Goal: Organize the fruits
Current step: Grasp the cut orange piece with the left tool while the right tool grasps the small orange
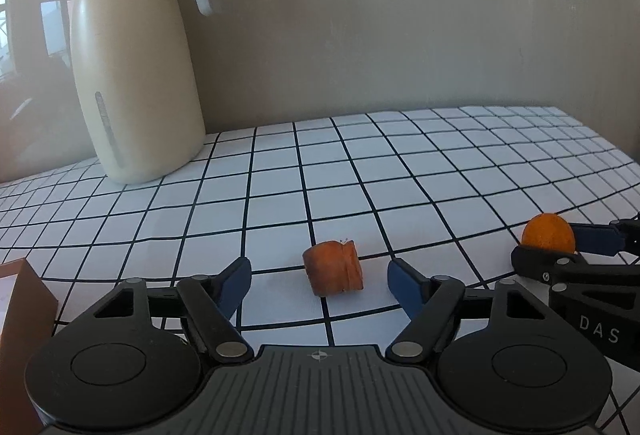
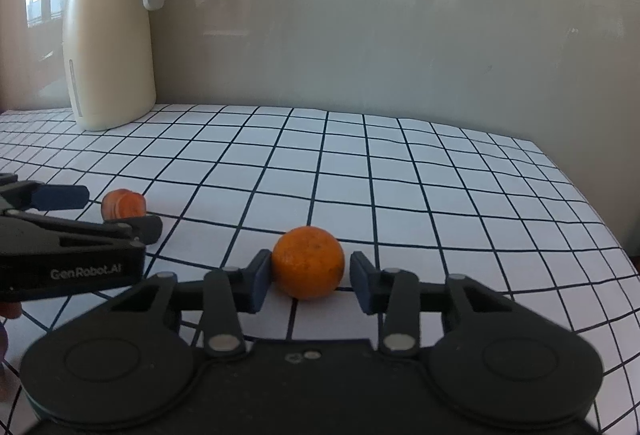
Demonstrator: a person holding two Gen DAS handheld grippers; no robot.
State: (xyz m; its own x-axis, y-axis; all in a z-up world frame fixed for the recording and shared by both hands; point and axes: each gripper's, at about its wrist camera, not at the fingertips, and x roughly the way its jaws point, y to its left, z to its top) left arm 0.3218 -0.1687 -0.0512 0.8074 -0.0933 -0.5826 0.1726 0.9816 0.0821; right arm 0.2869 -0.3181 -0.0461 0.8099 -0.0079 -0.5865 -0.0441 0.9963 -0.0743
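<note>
A stubby orange-red fruit piece (image 1: 334,267) lies on the checked tablecloth between the open fingers of my left gripper (image 1: 320,281), with gaps on both sides. It also shows in the right wrist view (image 2: 123,203), with the left gripper (image 2: 100,209) around it. A round orange (image 2: 309,262) sits on the cloth between the fingers of my right gripper (image 2: 310,281). The left pad looks to touch it and the right pad stands a little off. In the left wrist view the orange (image 1: 548,231) sits in the right gripper (image 1: 554,241) at the right edge.
A tall cream thermos jug (image 1: 134,75) with a grey lid stands at the back left by the wall, also in the right wrist view (image 2: 108,35). A brown box (image 1: 22,319) is at my left. The table's right edge (image 2: 600,219) drops off.
</note>
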